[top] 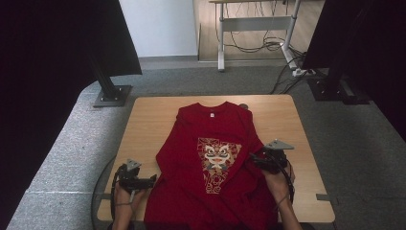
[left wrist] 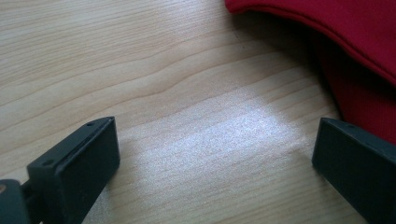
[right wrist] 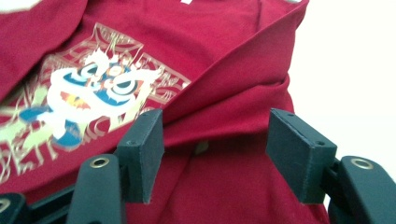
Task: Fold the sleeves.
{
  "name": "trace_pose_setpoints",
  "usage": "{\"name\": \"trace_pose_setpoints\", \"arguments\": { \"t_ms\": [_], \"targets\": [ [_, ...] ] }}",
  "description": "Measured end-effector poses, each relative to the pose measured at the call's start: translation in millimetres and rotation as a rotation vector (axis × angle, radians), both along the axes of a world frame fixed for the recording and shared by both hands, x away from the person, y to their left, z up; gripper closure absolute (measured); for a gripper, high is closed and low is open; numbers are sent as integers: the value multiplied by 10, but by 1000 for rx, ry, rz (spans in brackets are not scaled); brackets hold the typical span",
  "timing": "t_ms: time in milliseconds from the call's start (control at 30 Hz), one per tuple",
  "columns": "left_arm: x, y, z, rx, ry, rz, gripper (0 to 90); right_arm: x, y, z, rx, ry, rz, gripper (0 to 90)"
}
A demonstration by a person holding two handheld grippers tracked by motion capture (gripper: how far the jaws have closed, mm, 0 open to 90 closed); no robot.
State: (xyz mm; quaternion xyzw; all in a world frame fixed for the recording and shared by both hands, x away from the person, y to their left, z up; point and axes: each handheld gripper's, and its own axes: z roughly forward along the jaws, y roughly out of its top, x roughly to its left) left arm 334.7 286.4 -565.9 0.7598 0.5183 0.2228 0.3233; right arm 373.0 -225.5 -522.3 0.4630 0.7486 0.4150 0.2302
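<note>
Left tongs point(top: 152, 180) are sitting low over the tabletop point(top: 148, 120) near its near-left corner, just beside the left edge of the shirt point(top: 210, 191). In the left gripper view the jaws are standing wide apart with bare wood between them, gripping nothing; the shirt's red hem point(left wrist: 327, 23) is lying just past the right jaw, apart from it. A hand point(top: 125, 194) is holding these tongs from below, with a cable looping around the wrist.

Right tongs point(top: 252, 159) are hovering at the shirt's right side, by the near-right part of the tabletop, pointing in toward the print point(top: 218, 160). In the right gripper view the jaws are standing partly open above a folded ridge of red cloth; the pads are not pressing on it, so nothing is held. The other hand point(top: 277, 184) is carrying these tongs, and a grey plate point(top: 278, 144) is riding on top.

The shirt is lying face up along the middle of the tabletop, its bottom hanging toward the near edge and its collar point(top: 210, 109) pointing to the far edge. Its right side is lying folded in over the body, making a slanted crease beside the print. The print, a lion-like mask in white, blue and gold, is sitting at the middle of the chest.

Beyond the far edge, grey carpet point(top: 191, 79) is stretching to a white wall, with a desk frame point(top: 253, 24) and cables point(top: 258, 45) standing well apart.
</note>
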Motion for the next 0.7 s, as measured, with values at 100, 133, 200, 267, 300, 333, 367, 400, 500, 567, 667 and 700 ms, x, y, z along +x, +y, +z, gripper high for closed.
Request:
{"name": "trace_pose_setpoints", "arguments": {
  "t_ms": [100,133,200,267,300,333,367,400,500,567,667,700],
  "targets": [
    [0,0,0,0,0,0,7,86,15,-13,-11,2,-15,357],
    [0,0,0,0,0,0,7,114,25,-22,-13,4,-15,354],
    [0,0,0,0,0,0,7,158,47,-49,-15,5,-25,345],
    [0,0,0,0,0,0,7,206,70,-91,-35,17,-28,343],
    [0,0,0,0,0,0,7,227,82,-114,-48,27,-31,343],
    [0,0,0,0,0,0,7,244,92,-135,-62,33,-35,343],
    [0,0,0,0,0,0,7,257,98,-153,-67,40,-38,343],
    [0,0,0,0,0,0,7,266,104,-168,-67,42,-39,342],
    [1,1,0,1,0,-1,7,294,151,-192,-78,44,-35,337],
    [2,1,0,1,0,-1,7,331,206,-194,-95,34,-25,333],
    [2,1,0,1,0,-1,7,370,300,-170,-98,17,-9,331],
    [1,1,0,0,0,-1,7,376,332,-162,-96,12,-2,329]
  ]
}}
